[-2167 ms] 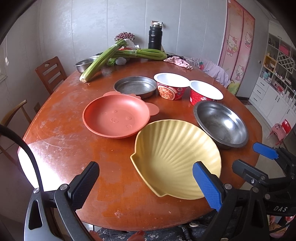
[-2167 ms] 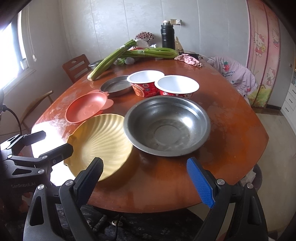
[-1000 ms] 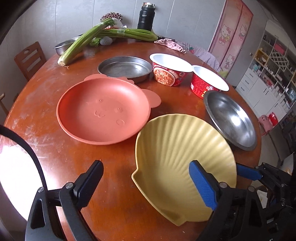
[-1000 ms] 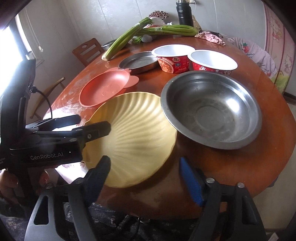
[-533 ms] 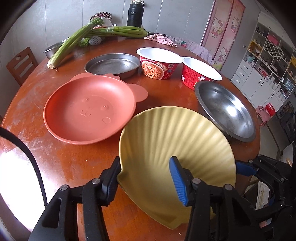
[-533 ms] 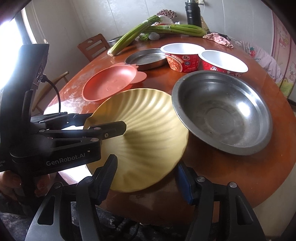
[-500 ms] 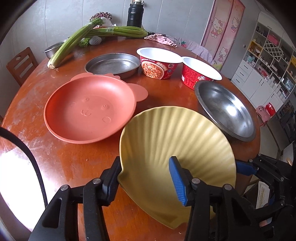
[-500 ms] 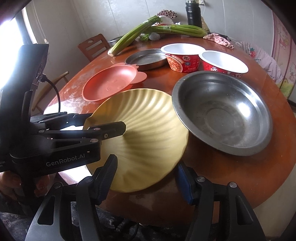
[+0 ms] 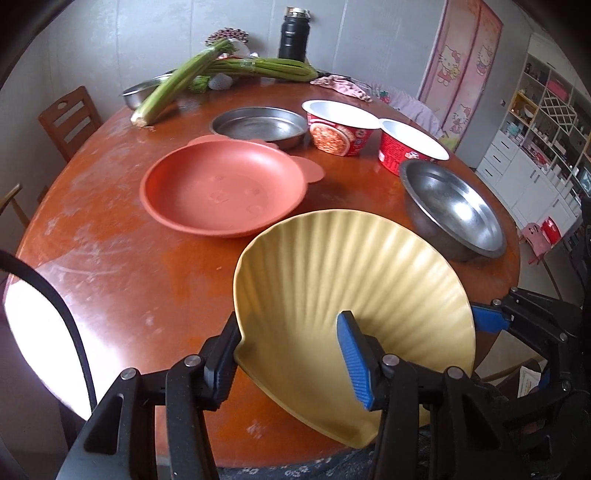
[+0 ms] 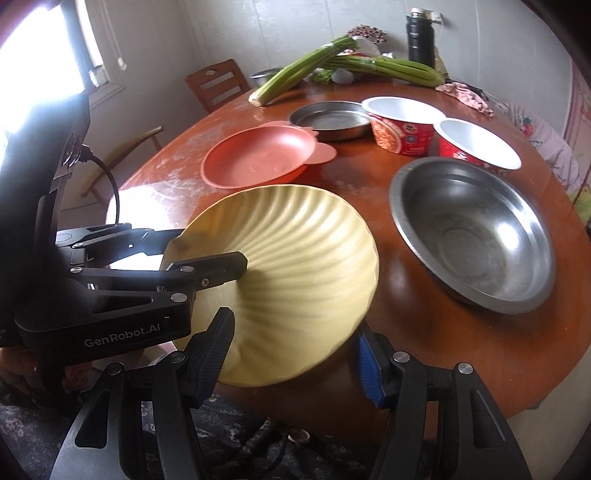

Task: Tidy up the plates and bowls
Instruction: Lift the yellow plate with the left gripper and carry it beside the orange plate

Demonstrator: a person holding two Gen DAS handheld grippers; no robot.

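Note:
A yellow shell-shaped plate [image 9: 354,273] is held tilted above the near edge of the round wooden table [image 9: 110,236]. My left gripper [image 9: 291,350] is shut on its near rim, and my right gripper [image 10: 295,350] is shut on its other rim; the plate also shows in the right wrist view [image 10: 295,258]. Beyond it lie a salmon bear-eared plate [image 9: 221,192], a shallow steel pan [image 9: 258,125], two red instant-noodle bowls [image 9: 340,127] [image 9: 410,146] and a large steel bowl [image 9: 454,210].
Celery stalks [image 9: 173,85], a small steel bowl [image 9: 142,92], a black flask [image 9: 293,33] and a pink cloth [image 9: 343,86] lie at the table's far side. Wooden chairs [image 9: 68,118] stand to the left. White shelves [image 9: 543,125] stand at the right.
Both grippers closed in on the yellow plate and took hold of its rim. The plate has since risen off the table and tilted.

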